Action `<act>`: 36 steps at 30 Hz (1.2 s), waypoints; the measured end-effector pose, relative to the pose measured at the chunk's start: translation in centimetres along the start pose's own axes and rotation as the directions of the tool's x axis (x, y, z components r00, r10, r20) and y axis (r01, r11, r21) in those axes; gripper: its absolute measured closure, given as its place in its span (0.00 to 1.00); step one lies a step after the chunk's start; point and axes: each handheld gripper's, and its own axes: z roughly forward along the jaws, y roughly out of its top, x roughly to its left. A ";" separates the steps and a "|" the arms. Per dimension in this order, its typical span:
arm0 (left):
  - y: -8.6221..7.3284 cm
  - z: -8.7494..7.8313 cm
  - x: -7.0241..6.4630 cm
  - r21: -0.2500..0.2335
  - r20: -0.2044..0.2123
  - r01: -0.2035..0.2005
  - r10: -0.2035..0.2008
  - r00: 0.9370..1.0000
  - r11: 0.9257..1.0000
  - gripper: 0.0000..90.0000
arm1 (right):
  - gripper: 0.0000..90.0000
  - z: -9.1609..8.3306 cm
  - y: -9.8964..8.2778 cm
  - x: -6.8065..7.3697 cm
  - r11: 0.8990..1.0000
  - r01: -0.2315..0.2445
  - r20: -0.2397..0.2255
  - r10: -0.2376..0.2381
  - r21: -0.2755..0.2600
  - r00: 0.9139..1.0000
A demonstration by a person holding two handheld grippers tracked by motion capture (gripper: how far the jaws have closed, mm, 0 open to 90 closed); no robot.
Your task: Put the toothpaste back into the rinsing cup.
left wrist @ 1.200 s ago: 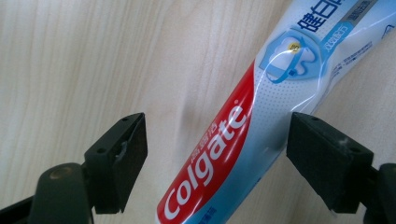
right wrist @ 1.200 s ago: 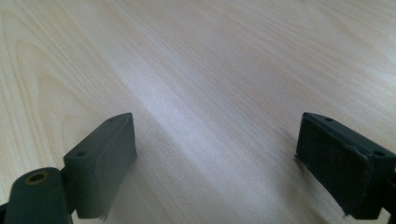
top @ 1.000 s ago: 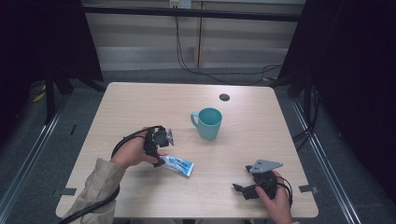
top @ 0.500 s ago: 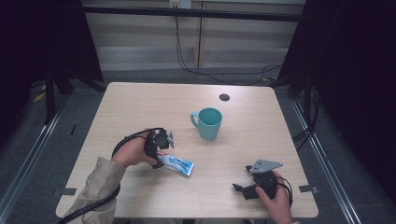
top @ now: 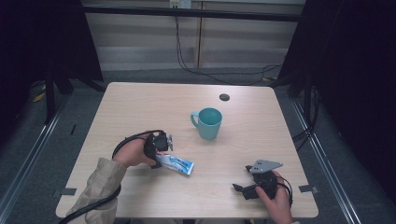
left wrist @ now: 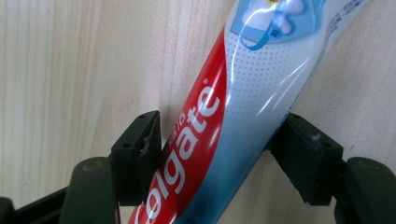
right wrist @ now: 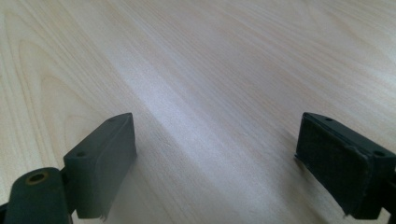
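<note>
Your left tongs [left wrist: 219, 140] have just been closing onto the toothpaste tube [left wrist: 233, 116] lying on the bench [top: 140, 107]; your right tongs [right wrist: 215, 163] gape wide, holding nothing

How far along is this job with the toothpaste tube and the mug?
Early stage. The left gripper has just been closing its fingers around the Colgate toothpaste tube, which lies on the wooden table; both fingers appear to touch its sides. The tube is not yet lifted. The right gripper rests open over bare wood. The teal mug stands upright, apparently empty, so any move toward it is probably still ahead.
</note>
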 end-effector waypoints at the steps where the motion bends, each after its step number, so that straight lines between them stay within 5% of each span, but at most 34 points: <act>1: 0.0 0.0 -0.1 -0.006 0.002 0.010 -0.010 1.000 1.000 0.42 | 0.13 0.0 0.0 0.0 1.000 0.002 -0.001 -0.002 -0.002 1.000; 4: 0.0 -0.2 -0.2 0.000 0.005 -0.005 0.005 1.000 1.000 0.67 | 0.13 0.0 0.0 0.0 1.000 0.003 -0.001 -0.003 -0.001 1.000; 7: -0.7 -0.7 -0.3 -0.053 0.001 0.033 -0.033 0.999 0.998 0.77 | 0.13 0.0 0.0 0.0 1.000 0.003 -0.001 -0.003 -0.002 1.000; 10: -1.0 -0.9 -0.4 -0.074 0.007 0.057 -0.056 0.998 0.996 0.79 | 0.13 0.0 0.0 0.0 1.000 0.003 -0.002 -0.003 -0.002 1.000; 12: -1.3 -1.2 -0.4 -0.118 0.038 0.096 -0.092 0.995 0.988 0.80 | 0.13 0.0 0.0 0.0 1.000 0.005 -0.003 -0.005 -0.003 1.000; 13: -1.6 -2.0 -0.3 -0.156 0.057 0.134 -0.126 0.990 0.979 0.80 | 0.13 0.0 0.0 0.0 1.000 0.005 -0.003 -0.005 -0.003 1.000; 14: -1.6 -2.0 -0.3 -0.156 0.057 0.134 -0.126 0.990 0.979 0.80 | 0.13 0.0 0.0 0.0 1.000 0.005 -0.003 -0.005 -0.003 1.000; 15: -2.1 -2.8 -0.1 -0.202 0.088 0.210 -0.196 0.977 0.957 0.80 | 0.13 0.0 0.0 0.0 1.000 0.005 -0.003 -0.005 -0.003 1.000; 16: -2.1 -2.8 -0.1 -0.202 0.088 0.210 -0.196 0.977 0.957 0.80 | 0.13 0.0 0.0 0.0 1.000 0.005 -0.003 -0.005 -0.003 1.000; 20: -3.0 -4.4 -0.1 -0.289 0.101 0.282 -0.263 0.959 0.915 0.80 | 0.13 0.0 0.0 0.0 1.000 0.005 -0.003 -0.005 -0.003 1.000; 22: -3.1 -4.6 -0.1 -0.305 0.101 0.288 -0.269 0.958 0.908 0.80 | 0.13 0.0 0.0 0.0 1.000 0.005 -0.003 -0.005 -0.003 1.000; 23: -3.3 -5.0 -0.1 -0.344 0.110 0.305 -0.285 0.952 0.888 0.80 | 0.13 0.0 0.0 0.0 1.000 0.005 -0.002 -0.005 -0.002 1.000; 24: -3.3 -5.0 -0.1 -0.344 0.110 0.305 -0.285 0.952 0.888 0.80 | 0.13 0.0 0.0 0.0 1.000 0.005 -0.002 -0.005 -0.002 1.000; 28: -3.5 -5.5 -0.2 -0.406 0.136 0.328 -0.298 0.945 0.853 0.80 | 0.13 0.0 0.0 0.0 1.000 0.005 -0.002 -0.005 -0.002 1.000; 29: -3.5 -5.5 -0.3 -0.449 0.166 0.366 -0.327 0.930 0.815 0.80 | 0.13 0.0 0.0 -0.1 1.000 0.004 -0.004 -0.004 -0.003 1.000; 32: -3.6 -5.6 -0.3 -0.469 0.169 0.365 -0.324 0.931 0.804 0.80 | 0.13 0.0 0.0 -0.1 1.000 0.004 -0.003 -0.004 -0.002 1.000; 33: -3.7 -5.6 -0.3 -0.490 0.184 0.375 -0.328 0.927 0.786 0.80 | 0.13 0.0 0.0 -0.1 1.000 0.004 -0.004 -0.004 -0.002 1.000; 34: -3.7 -5.6 -0.3 -0.490 0.184 0.375 -0.328 0.927 0.786 0.80 | 0.13 0.0 0.0 -0.1 1.000 0.004 -0.004 -0.004 -0.002 1.000; 36: -3.8 -5.5 -0.4 -0.515 0.199 0.385 -0.330 0.923 0.766 0.80 | 0.15 0.0 0.0 -0.1 1.000 0.002 0.000 -0.002 -0.003 1.000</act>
